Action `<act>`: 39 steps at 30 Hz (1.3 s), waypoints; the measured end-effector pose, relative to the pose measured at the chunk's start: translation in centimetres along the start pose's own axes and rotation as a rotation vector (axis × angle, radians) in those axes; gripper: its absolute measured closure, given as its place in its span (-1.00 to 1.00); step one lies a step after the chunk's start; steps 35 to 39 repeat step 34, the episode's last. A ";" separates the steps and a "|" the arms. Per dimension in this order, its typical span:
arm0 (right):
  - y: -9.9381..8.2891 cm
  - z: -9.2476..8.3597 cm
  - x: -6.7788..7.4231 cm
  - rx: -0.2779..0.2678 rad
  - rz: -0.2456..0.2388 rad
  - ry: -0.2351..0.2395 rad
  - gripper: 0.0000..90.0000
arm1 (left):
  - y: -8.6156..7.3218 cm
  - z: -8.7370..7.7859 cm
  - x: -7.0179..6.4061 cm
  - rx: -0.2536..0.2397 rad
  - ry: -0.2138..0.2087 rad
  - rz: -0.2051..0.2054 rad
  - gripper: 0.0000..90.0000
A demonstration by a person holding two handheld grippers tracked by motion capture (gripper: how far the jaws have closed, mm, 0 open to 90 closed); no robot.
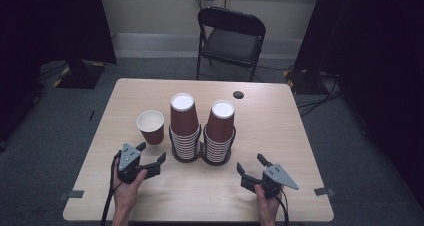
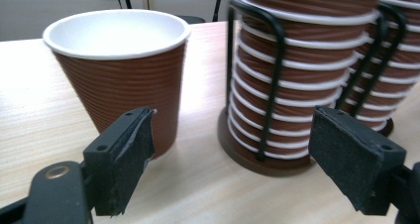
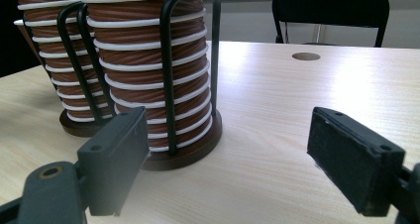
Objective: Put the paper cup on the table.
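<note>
Two hand-held grippers rest open on a pale wooden table [image 1: 280, 136] near stacked paper cups.

High view: the left gripper [image 1: 151, 153] and right gripper [image 1: 250, 165] sit at the near edge, jaws spread wide and empty; a single upright cup [image 1: 150, 126] stands left of two inverted cup stacks, the left stack [image 1: 184, 127] and the right stack [image 1: 219, 132]; a black folding chair [image 1: 230, 38] stands beyond. Left gripper view: the single cup [image 2: 119, 75] is ribbed brown paper, white inside with a rolled rim, just past the left jaw; a black wire holder [image 2: 270, 85] on a round dark base cages the stack. Right gripper view: wide jaws face the right stack [image 3: 153, 75]; a round hole [image 3: 305, 56] marks the far tabletop.
</note>
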State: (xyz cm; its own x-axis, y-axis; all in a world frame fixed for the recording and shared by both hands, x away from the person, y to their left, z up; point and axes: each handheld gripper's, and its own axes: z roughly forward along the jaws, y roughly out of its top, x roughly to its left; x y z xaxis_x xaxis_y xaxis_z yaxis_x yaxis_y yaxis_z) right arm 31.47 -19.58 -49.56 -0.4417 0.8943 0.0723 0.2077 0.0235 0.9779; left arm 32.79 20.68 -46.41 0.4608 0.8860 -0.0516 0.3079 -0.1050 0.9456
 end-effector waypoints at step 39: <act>0.1 0.2 0.3 0.030 -0.025 -0.001 -0.67 | -3.6 -0.1 -5.7 -0.019 -0.071 0.067 -0.65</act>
